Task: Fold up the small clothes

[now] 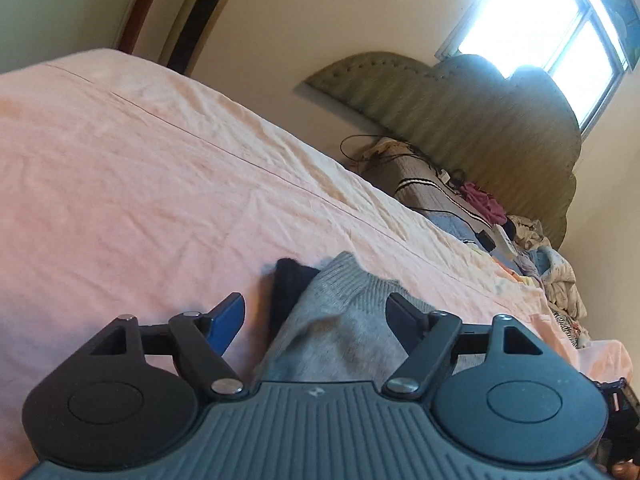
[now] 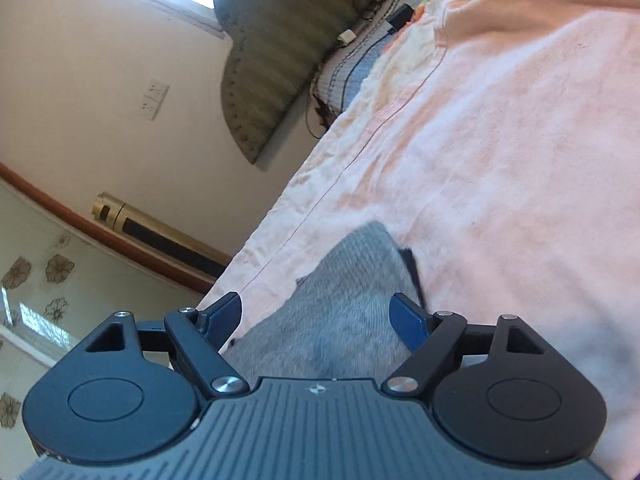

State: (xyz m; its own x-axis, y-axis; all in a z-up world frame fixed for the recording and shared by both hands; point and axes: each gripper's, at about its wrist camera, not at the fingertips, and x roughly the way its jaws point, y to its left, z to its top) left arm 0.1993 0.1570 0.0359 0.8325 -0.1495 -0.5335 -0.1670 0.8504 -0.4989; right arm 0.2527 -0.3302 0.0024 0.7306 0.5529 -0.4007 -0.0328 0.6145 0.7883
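A: What fills the scene, biggest thing first?

B: A bed under a wrinkled pink sheet (image 1: 160, 168) takes most of both wrist views; behind it stands a green padded headboard (image 1: 460, 112), with a bright window (image 1: 532, 20) beyond; a jumble of clothes and cables (image 1: 536, 256) sits along the head of the bed, well apart from the work.

A: And the garment being folded?

B: A small grey knitted garment (image 1: 344, 312) lies on the sheet directly ahead of both grippers; a dark, nearly black piece of fabric (image 1: 292, 292) peeks out beside and partly beneath it; whether that is a lining, a sleeve or a separate item I cannot tell.

A: How do the fingers stand?

B: The left gripper (image 1: 316, 314) has its fingers spread wide, the grey knit showing between them but neither pad pressing on it; the right gripper (image 2: 318, 314) is the same, fingers apart with the knit between and nothing clamped.

A: What could go wrong from here?

B: My judgement only; the knit looks soft and slack, so a fold just laid may spring open or slide on the smooth sheet once left alone; a fingertip drawn away could snag the ribbing and drag an edge askew; and the dark piece, if it is loose, may bunch underneath and leave the fold lumpy.
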